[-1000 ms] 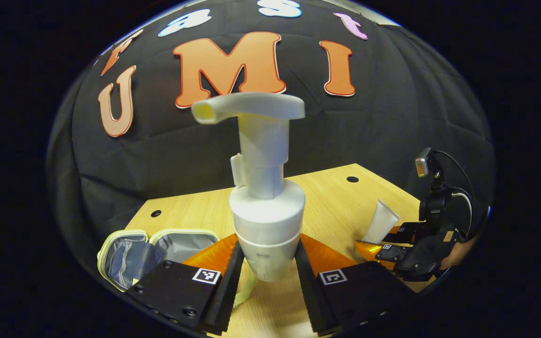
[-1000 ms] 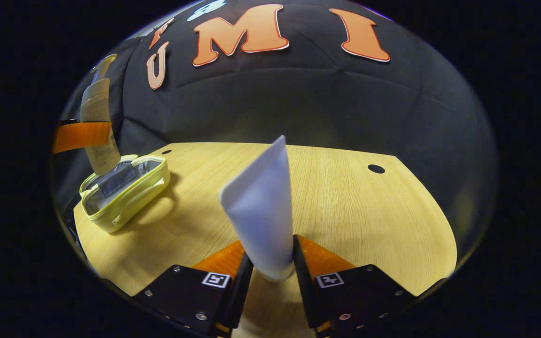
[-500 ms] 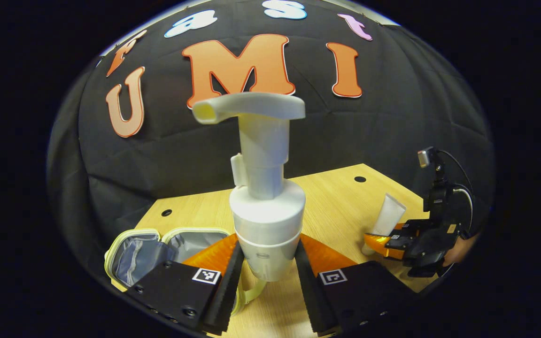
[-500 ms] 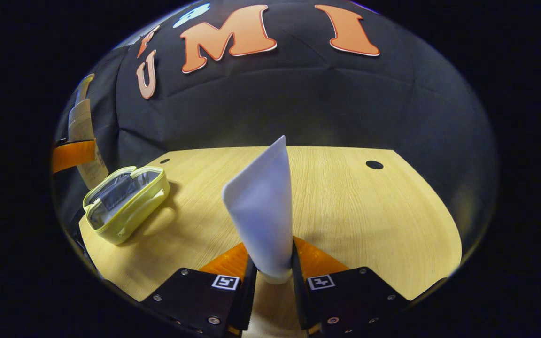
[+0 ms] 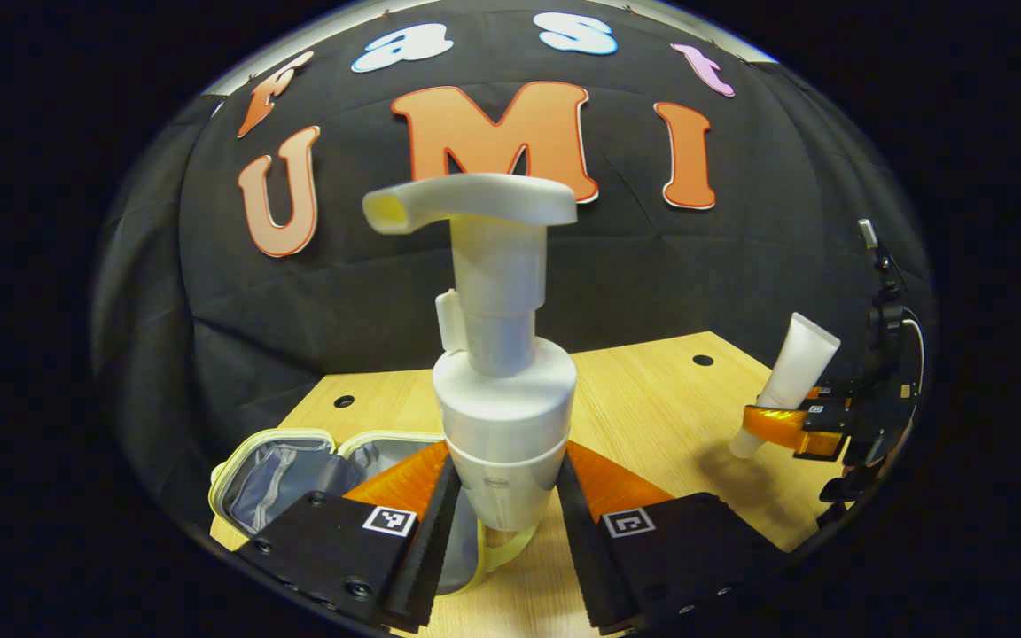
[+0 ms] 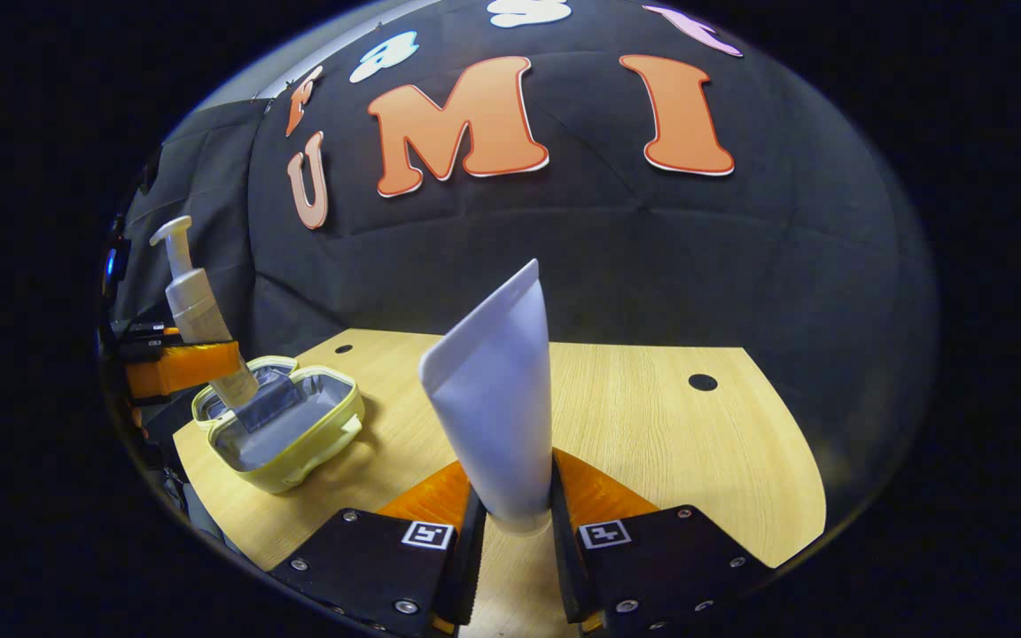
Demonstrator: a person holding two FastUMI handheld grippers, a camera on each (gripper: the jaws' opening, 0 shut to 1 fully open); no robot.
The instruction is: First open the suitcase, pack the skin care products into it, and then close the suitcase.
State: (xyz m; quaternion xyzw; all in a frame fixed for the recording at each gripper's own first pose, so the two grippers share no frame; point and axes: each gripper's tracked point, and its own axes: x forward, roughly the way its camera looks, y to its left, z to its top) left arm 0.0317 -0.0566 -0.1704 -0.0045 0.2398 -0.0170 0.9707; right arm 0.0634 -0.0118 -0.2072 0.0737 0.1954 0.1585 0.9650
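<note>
1. In the left gripper view, the left gripper is seen clenched on a white pump bottle; both fingers are pressed against the tapered lower body of the bottle, which is held upright with its spout turned to the left of the view.
2. Just beyond and below that gripper, the open suitcase is seen: a small yellow-green zip case with a grey lining, laid on the wooden surface. The bottle is held above its near edge, clear of the surface.
3. In the right gripper view, the same bottle is shown far to the left, its base lowered toward the open case; whether it touches the lining cannot be told.
4. The right gripper is seen closed on a white tube, which is gripped near its capped end, with the flat crimped end pointed up and away.
5. From the left gripper view, that tube is seen tilted, held above the surface, well apart from the case.
</note>
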